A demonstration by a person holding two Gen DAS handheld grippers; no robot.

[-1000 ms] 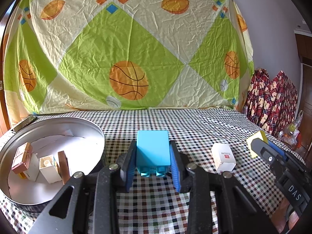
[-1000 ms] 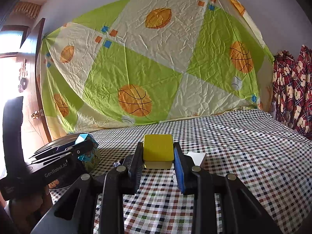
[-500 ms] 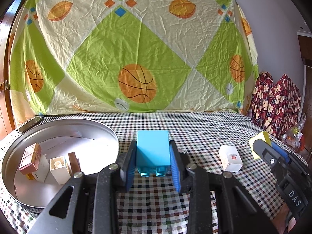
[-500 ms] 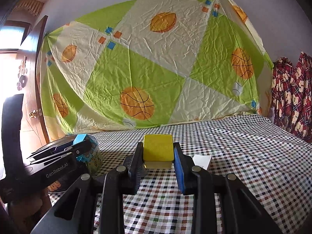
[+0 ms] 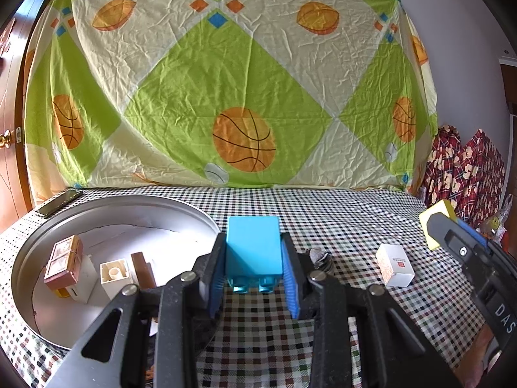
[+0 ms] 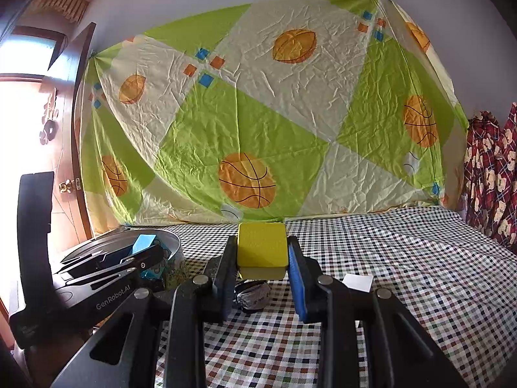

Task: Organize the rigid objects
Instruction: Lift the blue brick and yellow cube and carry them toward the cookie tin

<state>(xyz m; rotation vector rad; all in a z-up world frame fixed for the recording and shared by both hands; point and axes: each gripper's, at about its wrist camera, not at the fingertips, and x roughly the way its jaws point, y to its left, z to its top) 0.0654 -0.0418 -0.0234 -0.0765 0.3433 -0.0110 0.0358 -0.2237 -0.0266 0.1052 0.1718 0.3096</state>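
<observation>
My left gripper (image 5: pixel 253 252) is shut on a blue toy brick (image 5: pixel 252 245) and holds it above the checkered table, just right of the round metal tin (image 5: pixel 29 245). The tin holds several small boxes and blocks (image 5: pixel 114 273). My right gripper (image 6: pixel 262 252) is shut on a yellow block (image 6: pixel 262 245), held above the table. The right gripper also shows at the right edge of the left wrist view (image 5: pixel 434 226). The left gripper with the blue brick (image 6: pixel 143 242) shows at the left of the right wrist view, in front of the tin (image 6: pixel 174 245).
A white box (image 5: pixel 395 265) lies on the checkered cloth right of the left gripper; it also shows in the right wrist view (image 6: pixel 357 282). A small grey object (image 5: pixel 318 255) lies near the blue brick. A phone (image 5: pixel 58 202) lies behind the tin. A basketball-print sheet (image 5: pixel 242 97) hangs behind.
Both grippers have risen a little and tilted up with their blocks held; the tin and white box sit lower in the views. Both grips are unchanged.
</observation>
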